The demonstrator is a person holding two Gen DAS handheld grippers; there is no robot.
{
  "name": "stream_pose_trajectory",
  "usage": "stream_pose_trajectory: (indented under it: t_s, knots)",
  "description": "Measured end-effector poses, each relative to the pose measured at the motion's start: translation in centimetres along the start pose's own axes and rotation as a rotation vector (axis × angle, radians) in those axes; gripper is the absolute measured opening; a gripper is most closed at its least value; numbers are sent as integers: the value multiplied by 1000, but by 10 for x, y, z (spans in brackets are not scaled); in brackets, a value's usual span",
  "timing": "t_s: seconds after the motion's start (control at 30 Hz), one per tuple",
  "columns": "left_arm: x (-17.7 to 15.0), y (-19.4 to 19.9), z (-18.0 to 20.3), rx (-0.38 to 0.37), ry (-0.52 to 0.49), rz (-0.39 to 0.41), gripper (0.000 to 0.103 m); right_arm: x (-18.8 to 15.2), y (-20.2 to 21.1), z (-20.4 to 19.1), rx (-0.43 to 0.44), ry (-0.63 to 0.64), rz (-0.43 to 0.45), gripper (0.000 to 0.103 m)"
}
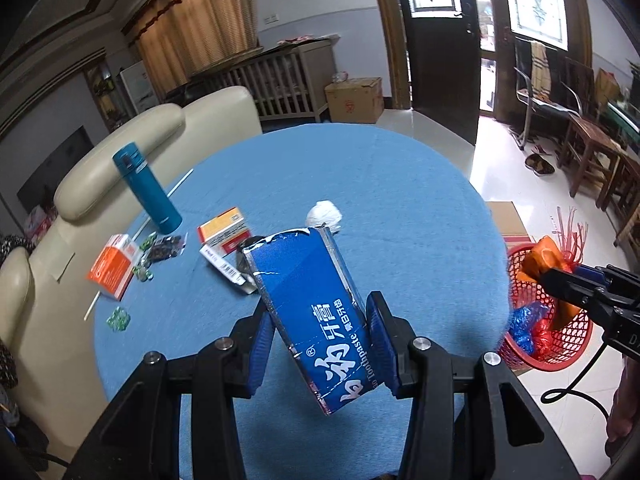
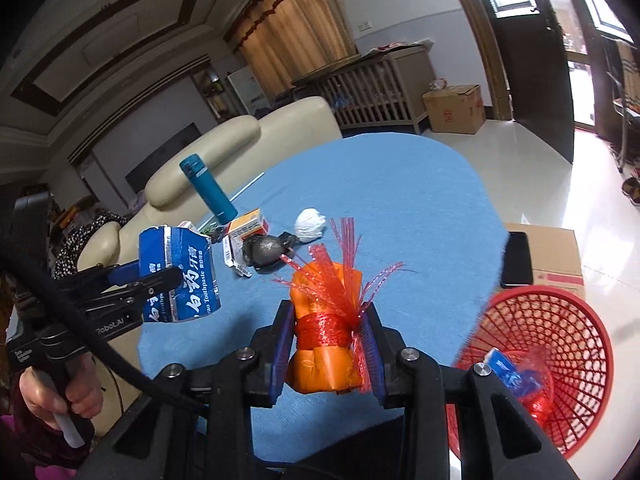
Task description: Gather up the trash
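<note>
L gripper (image 1: 320,350) fingers clamp toothpaste box (image 1: 316,320), R gripper (image 2: 326,354) fingers clamp orange bundle (image 2: 324,332), gray wad (image 2: 264,247) only R view

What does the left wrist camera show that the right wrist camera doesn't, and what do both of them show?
Only the left wrist view shows the orange box and green bits near the table's left edge. Only the right wrist view shows the dark crumpled wad, a black phone on a cardboard box, and the hand holding the left gripper. Both show the toothpaste box, the orange bundle, the red basket, the teal flask and the white wad.
</note>
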State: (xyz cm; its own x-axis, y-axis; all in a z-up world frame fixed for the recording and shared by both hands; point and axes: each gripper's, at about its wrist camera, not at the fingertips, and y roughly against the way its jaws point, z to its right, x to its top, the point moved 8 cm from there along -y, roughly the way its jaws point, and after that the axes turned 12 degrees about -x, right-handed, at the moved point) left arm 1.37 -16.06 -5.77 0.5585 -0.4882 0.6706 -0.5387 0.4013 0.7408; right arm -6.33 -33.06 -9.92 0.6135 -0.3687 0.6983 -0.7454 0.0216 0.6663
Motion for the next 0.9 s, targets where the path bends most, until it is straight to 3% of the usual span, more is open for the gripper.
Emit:
stream_pose_trajectory:
  t_s: [0.9]
  knots:
    - [21,-9,93,-58,-188,-19,47,-20,70,107,-108,-183,93,35]
